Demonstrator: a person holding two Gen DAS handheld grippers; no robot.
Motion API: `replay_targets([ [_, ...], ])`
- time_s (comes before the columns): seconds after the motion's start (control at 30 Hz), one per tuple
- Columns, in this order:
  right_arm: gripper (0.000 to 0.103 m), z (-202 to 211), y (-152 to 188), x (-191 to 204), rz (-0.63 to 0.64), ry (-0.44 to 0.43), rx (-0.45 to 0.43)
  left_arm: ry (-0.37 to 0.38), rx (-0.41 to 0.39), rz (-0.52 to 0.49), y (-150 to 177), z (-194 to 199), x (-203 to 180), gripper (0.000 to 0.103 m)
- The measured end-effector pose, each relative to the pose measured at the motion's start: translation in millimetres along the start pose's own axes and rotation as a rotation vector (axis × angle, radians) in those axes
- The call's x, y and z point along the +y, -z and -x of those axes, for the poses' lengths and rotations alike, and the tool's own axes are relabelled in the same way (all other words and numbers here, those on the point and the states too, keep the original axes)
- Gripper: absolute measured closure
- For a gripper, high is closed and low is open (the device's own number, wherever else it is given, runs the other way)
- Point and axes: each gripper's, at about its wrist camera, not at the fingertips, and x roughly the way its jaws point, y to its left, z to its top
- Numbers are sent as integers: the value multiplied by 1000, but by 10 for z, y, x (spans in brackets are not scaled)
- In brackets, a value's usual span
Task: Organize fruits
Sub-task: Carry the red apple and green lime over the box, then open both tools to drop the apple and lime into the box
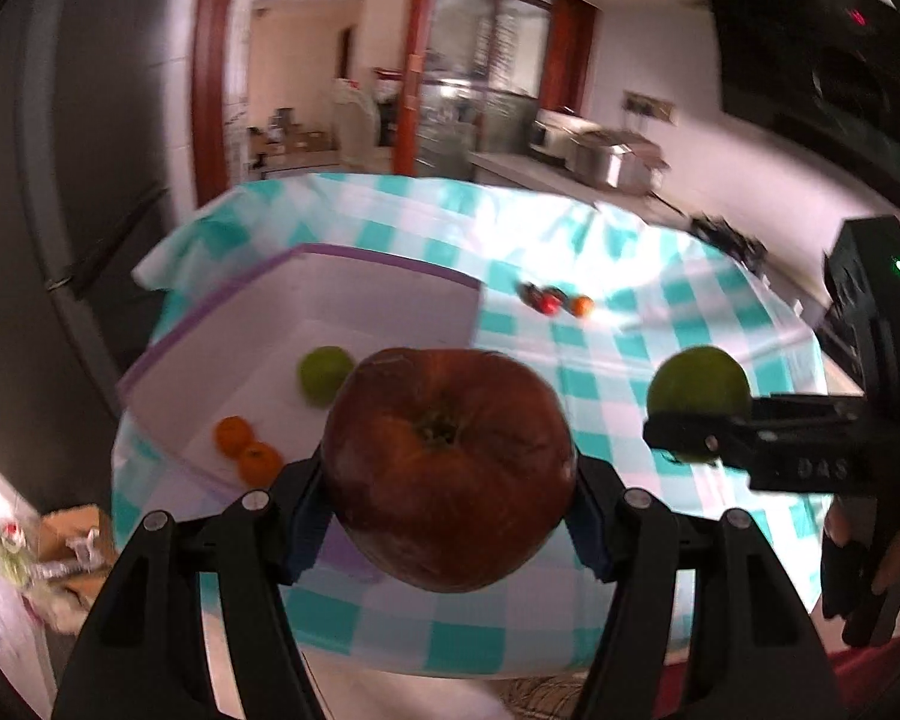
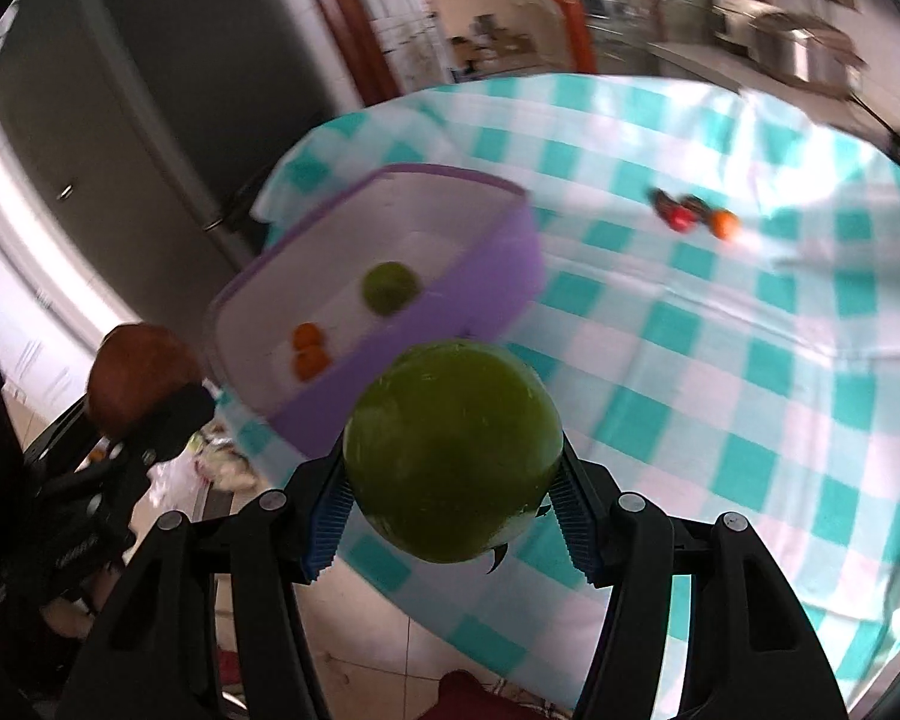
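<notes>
Teal-and-white checked cloth [image 1: 600, 360] covers the worktop, and both fruits in play hang above its near edge. The left gripper [image 1: 447, 516] has its jaws clenched on a red-brown apple [image 1: 447, 468], stem end facing the camera, blue ribbed pads pressing its two sides. The right gripper [image 2: 450, 516] has its jaws grasping a green apple [image 2: 450, 450] in the same way, one pad on each flank.

From the left wrist view the right gripper comes in at the right side with the green apple showing above its black finger; part of a gloved hand [image 1: 870, 570] shows beneath it. From the right wrist view the left gripper sits at the left edge, carrying the red-brown apple beyond the worktop's left side.

A purple-walled bin [image 2: 498, 276] with a white inside stands on the cloth toward the worktop's left edge. Inside it lie a smaller green fruit [image 2: 390, 288] and two oranges [image 2: 309, 351], the oranges touching each other and near the bin's near-left corner.

Farther back, near the middle of the worktop and well apart from the bin, a few small fruits [image 2: 696, 216] lie in a loose cluster: red, dark and orange; too blurred to name.
</notes>
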Motion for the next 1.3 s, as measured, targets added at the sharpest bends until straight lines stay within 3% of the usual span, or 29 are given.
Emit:
replay_targets([
  [0.3, 44, -475, -450, 472, 144, -78, 55, -100, 26, 92, -123, -200, 480, 37],
  [0.5, 44, -970, -992, 595, 200, -97, 66, -164, 125, 158, -281, -669, 766, 37],
  [0.6, 44, -1268, -1214, 597, 234, -98, 98, -182, 198, 189, -313, -948, 855, 38],
  [0.77, 44, -1830, -1426, 605, 333, -77, 188, -232, 356, 155, -361, -1470, 895, 38],
  [0.83, 44, -2061, -1448, 621, 390, -34, 230, -268, 429, 130, -348, -1653, 911, 38],
  [0.97, 45, -2544, -1381, 592, 531, 85, 383, -261, 599, 106, -333, -2049, 989, 38],
  [1.13, 44, -2902, -1275, 519, 635, 153, 523, -244, 713, 64, -323, -2397, 1021, 38],
  [1.3, 44, -2974, -1266, 486, 626, 134, 559, -232, 794, 81, -263, -2536, 1064, 38],
])
